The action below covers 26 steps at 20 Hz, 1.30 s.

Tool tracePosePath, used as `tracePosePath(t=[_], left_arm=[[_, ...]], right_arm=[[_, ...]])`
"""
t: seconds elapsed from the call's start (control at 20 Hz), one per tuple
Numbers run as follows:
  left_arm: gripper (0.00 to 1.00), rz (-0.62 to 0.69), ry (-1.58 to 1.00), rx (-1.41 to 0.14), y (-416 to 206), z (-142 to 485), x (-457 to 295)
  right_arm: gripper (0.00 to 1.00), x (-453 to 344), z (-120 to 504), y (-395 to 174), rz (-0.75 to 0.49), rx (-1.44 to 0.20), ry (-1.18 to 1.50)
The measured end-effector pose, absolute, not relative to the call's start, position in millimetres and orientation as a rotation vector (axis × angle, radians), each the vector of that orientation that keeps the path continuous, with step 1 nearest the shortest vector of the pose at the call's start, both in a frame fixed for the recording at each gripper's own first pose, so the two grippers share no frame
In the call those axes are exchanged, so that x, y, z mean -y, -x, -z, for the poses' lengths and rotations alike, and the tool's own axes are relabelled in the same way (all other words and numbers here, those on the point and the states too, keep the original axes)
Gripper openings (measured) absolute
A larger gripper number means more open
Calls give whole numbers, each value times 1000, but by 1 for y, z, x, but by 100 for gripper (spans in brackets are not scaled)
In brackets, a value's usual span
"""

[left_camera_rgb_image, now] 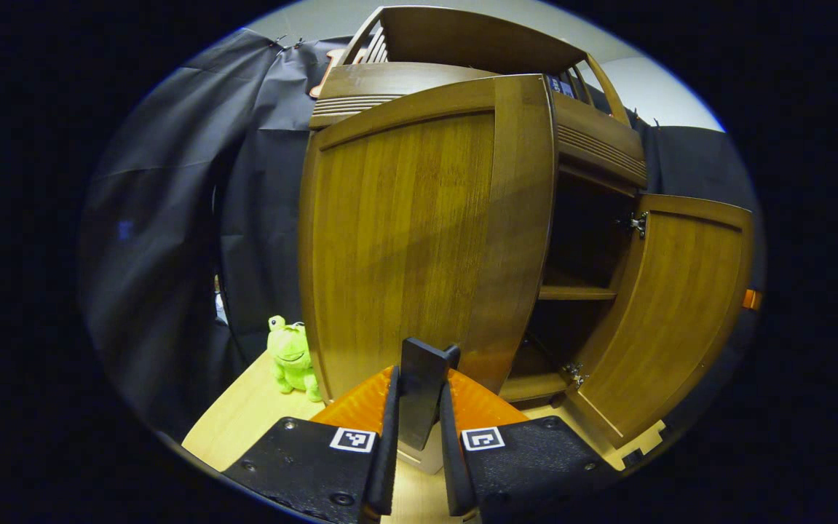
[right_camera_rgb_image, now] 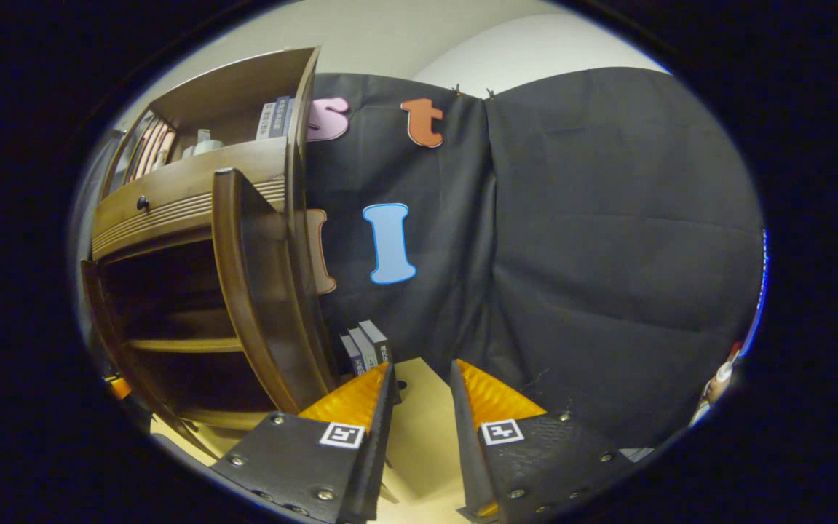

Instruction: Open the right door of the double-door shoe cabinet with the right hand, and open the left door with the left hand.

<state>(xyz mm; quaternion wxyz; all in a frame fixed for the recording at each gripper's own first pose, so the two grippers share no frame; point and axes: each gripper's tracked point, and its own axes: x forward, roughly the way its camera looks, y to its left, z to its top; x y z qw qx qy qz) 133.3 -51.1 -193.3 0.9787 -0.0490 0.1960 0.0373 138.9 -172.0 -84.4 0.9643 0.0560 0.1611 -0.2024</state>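
The wooden shoe cabinet (left_camera_rgb_image: 593, 138) stands close in front in the left gripper view. Its left door (left_camera_rgb_image: 419, 240) is swung partly out from the frame. My left gripper (left_camera_rgb_image: 421, 380) is shut on that door's dark flat handle (left_camera_rgb_image: 424, 360) near the door's lower edge. The right door (left_camera_rgb_image: 681, 313) hangs wide open, baring a dark interior with a shelf (left_camera_rgb_image: 577, 292). In the right gripper view the right door (right_camera_rgb_image: 258, 291) shows edge-on to the left. My right gripper (right_camera_rgb_image: 422, 370) stands open and empty just right of it, touching nothing.
A green frog plush (left_camera_rgb_image: 291, 356) sits on the light wooden floor (left_camera_rgb_image: 244, 415) left of the cabinet. A few books (right_camera_rgb_image: 365, 346) stand behind the open right door against the black cloth wall (right_camera_rgb_image: 608, 255). More books (right_camera_rgb_image: 273, 120) stand on the cabinet's top shelf.
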Motion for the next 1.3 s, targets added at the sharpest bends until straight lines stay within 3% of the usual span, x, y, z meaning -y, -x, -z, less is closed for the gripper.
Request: tracePosePath(t=[0.6, 1.05, 1.25, 1.3], left_arm=[[18, -129, 31, -419, -132, 197, 43], [21, -152, 28, -403, -133, 195, 39], [17, -183, -6, -416, -132, 195, 32], [12, -197, -14, -419, -131, 195, 30]], right_arm=[[47, 165, 91, -151, 404, -330, -135], [44, 169, 94, -154, 414, -328, -154], [47, 169, 96, -155, 415, -325, -164], [44, 169, 95, -154, 415, -324, -164]])
